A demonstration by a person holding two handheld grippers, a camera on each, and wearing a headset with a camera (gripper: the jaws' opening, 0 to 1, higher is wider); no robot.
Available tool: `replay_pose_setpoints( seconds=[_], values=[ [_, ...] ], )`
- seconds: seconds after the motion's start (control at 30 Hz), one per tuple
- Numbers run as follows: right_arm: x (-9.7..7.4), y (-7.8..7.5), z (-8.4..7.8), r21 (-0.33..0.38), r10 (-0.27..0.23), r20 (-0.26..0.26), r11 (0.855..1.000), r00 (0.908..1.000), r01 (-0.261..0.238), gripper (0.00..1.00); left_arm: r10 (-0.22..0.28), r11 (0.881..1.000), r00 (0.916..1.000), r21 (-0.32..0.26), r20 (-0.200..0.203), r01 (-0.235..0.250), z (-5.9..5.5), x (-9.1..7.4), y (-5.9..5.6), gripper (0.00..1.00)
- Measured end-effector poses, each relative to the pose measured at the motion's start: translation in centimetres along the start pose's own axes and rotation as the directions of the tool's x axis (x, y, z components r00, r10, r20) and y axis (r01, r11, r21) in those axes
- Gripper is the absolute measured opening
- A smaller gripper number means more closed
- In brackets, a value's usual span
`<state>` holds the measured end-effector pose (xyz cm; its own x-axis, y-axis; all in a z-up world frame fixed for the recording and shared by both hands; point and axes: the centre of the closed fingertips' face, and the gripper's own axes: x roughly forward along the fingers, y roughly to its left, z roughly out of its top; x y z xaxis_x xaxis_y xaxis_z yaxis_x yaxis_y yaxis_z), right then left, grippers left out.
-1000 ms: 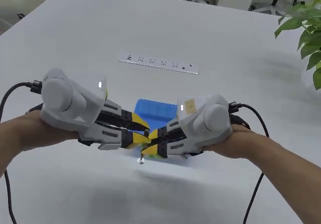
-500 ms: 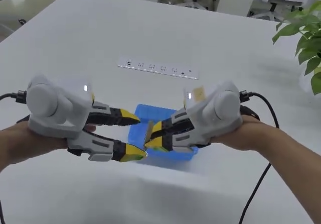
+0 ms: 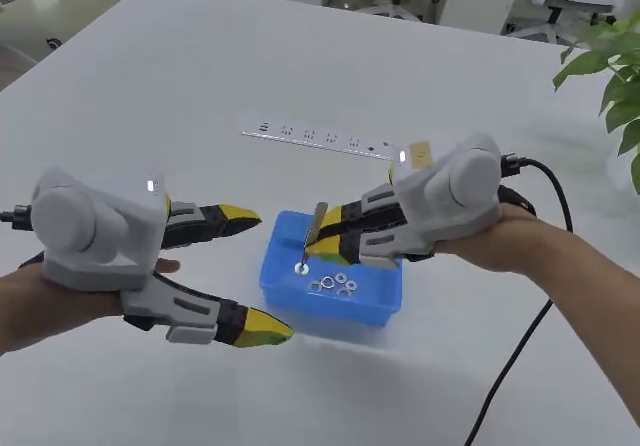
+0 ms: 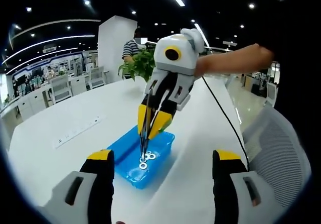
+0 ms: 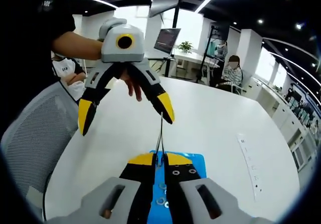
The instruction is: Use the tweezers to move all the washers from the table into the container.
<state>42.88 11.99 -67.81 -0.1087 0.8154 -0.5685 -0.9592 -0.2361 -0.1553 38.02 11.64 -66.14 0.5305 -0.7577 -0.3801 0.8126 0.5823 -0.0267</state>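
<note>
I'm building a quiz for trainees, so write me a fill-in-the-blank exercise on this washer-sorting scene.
1. The right gripper is shut on the tweezers, which point down at the washers in a container coloured ____.
2. The left gripper is ____ and holds nothing.
3. Beyond the container, a white power strip lies on the ____.
Missing words: blue; open; table.
</note>
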Motion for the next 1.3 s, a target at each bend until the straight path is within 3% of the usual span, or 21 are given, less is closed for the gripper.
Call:
replay_pose_setpoints(
  seconds=[0.37, 1.03, 1.3],
  values=[
    [1.5, -1.9, -2.4, -0.004, -0.030, -0.034, 1.000, 0.9990, 0.030, 0.07, 0.030, 0.999, 0.9995, -0.018, 0.003, -0.030, -0.6, -0.4, 0.4, 0.99],
    [3.1, -2.6, -5.8, 0.028, -0.036, -0.075, 0.999, 0.9966, 0.038, 0.08, 0.031, 0.999, 0.9995, -0.019, -0.011, -0.031, -0.8, -0.2, 0.6, 0.98],
    [3.4, -2.6, -6.3, 0.038, -0.038, -0.088, 0.998, 0.9954, 0.042, 0.08, 0.023, 1.000, 0.9996, -0.015, -0.018, -0.024, -0.9, 0.0, 0.8, 0.96]
  ],
)
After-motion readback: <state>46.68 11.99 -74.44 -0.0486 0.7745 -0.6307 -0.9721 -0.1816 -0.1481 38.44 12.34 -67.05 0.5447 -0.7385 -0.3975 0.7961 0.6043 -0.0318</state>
